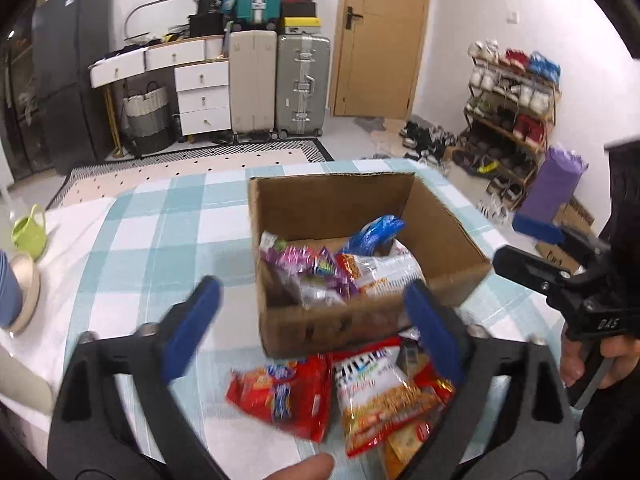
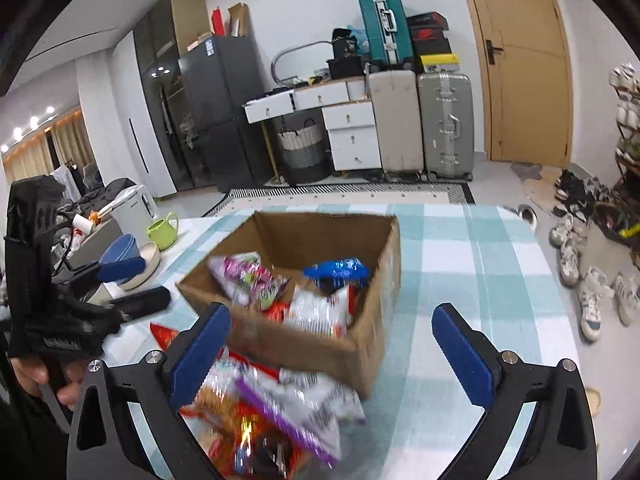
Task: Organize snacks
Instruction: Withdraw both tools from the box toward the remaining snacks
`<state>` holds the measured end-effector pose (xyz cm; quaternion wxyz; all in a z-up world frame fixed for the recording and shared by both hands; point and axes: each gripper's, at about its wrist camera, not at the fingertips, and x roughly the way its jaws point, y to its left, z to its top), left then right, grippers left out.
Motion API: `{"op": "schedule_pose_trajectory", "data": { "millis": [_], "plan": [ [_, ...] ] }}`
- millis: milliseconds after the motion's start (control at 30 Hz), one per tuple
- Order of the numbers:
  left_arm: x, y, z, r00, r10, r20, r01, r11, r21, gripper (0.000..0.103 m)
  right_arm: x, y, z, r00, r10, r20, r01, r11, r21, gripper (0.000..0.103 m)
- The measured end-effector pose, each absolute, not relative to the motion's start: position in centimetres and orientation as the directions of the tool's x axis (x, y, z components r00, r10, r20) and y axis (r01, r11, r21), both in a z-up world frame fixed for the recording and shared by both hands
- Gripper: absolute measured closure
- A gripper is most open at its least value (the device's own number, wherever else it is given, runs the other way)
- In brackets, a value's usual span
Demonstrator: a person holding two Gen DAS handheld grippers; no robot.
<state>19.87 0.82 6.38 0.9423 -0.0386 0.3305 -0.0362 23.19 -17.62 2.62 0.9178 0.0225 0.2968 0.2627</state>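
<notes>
Where snack packets (image 1: 360, 392) crowd the cardboard box (image 1: 440, 216), both claws agape.

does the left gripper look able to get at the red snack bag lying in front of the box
Probably yes. The left gripper is open and empty, the red snack bag lies flat on the tablecloth just below its fingers, uncovered, with the cardboard box behind it.
</notes>
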Motion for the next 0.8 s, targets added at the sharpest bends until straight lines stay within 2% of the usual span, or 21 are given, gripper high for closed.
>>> {"op": "schedule_pose_trajectory", "data": {
  "millis": [167, 467, 700, 800],
  "plan": [
    [16.1, 3.2, 6.0, 0.782, -0.082, -0.618, -0.009, 0.99, -0.142, 0.001, 20.6, -18.8, 0.9, 0.679, 0.479, -0.557, -0.463, 0.868, 0.181, 0.001],
    [12.0, 4.7, 1.8, 0.752, -0.045, -0.658, -0.06, 0.989, -0.136, 0.001, 17.7, -17.4, -3.3, 0.632, 0.491, -0.599, -0.496, 0.851, 0.174, 0.001],
    [11.5, 3.4, 0.0, 0.738, -0.022, -0.675, -0.064, 0.993, -0.102, 0.001, 17.5, -16.4, -5.6, 0.572, 0.509, -0.644, -0.51, 0.835, 0.206, 0.001],
    [11.7, 3.5, -0.5, 0.725, -0.034, -0.688, -0.067, 0.991, -0.119, 0.001, 17.9, -16.4, -6.1, 0.525, 0.544, -0.655, -0.51, 0.817, 0.27, 0.001]
  ]
}}
